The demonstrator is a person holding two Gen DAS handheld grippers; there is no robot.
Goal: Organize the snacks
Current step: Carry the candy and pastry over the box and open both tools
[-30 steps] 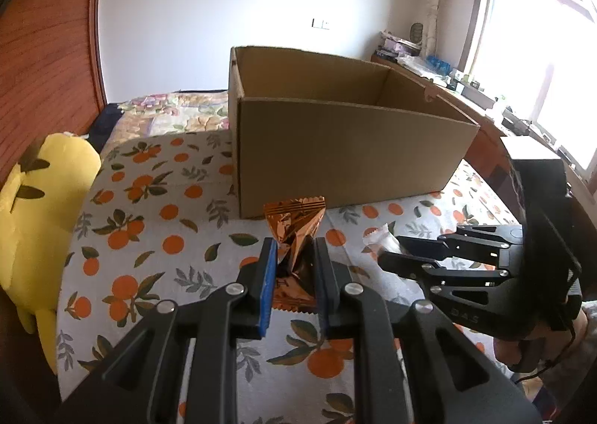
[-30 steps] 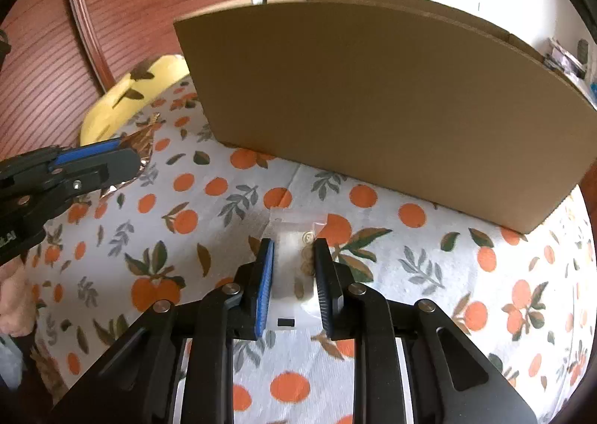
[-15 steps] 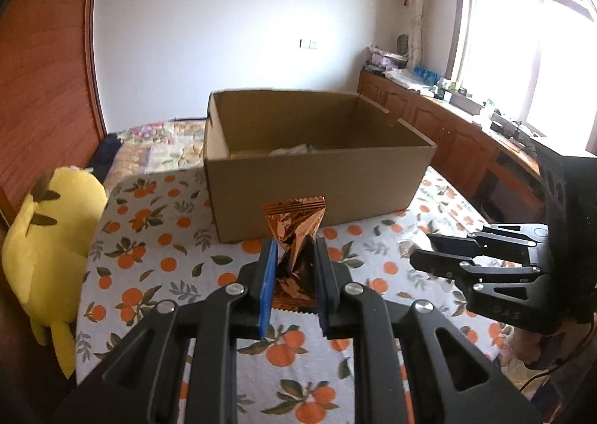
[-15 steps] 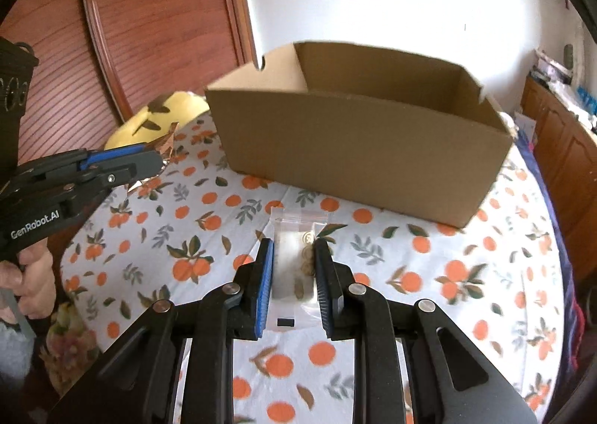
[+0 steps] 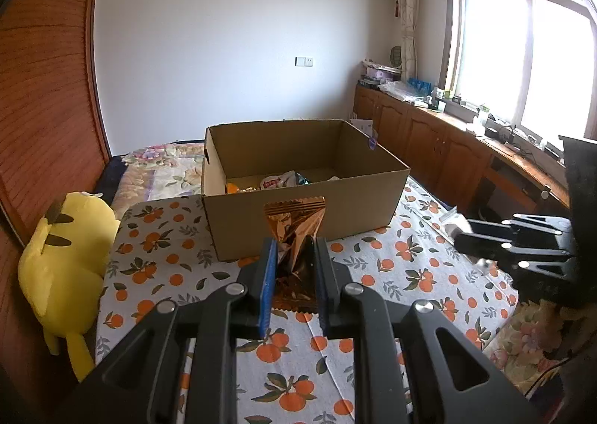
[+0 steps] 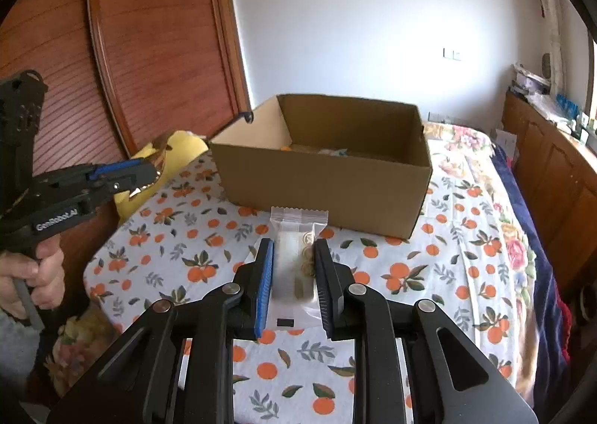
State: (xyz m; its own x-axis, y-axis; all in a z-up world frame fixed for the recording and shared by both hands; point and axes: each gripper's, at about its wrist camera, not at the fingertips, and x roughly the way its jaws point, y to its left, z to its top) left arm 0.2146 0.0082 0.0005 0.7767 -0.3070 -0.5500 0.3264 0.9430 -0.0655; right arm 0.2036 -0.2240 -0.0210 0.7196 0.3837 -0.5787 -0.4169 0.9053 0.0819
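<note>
My left gripper [image 5: 293, 248] is shut on a crinkled copper foil snack packet [image 5: 294, 226], held in the air in front of the open cardboard box [image 5: 298, 215]. Several snack packets [image 5: 278, 180] lie on the box floor. My right gripper [image 6: 293, 248] is shut on a clear packet of small round biscuits [image 6: 298, 233], also lifted, short of the box [image 6: 328, 192]. The left wrist view shows the right gripper [image 5: 462, 237] at the right with the clear packet [image 5: 453, 222] at its tips. In the right wrist view, the left gripper [image 6: 149, 172] and a hand [image 6: 33, 274] sit at the left.
The box stands on a table [image 5: 168, 263] with a cloth printed with oranges. A yellow plush toy [image 5: 63, 259] leans at the table's left edge. Beyond are a flowered bed [image 6: 466, 162], wooden cabinets [image 5: 429, 147] under a window and a wooden panel wall [image 6: 149, 32].
Both grippers have risen and pulled back from the box with their packets still gripped. The box now looks smaller and lower, and its inside with snacks has come into view.
</note>
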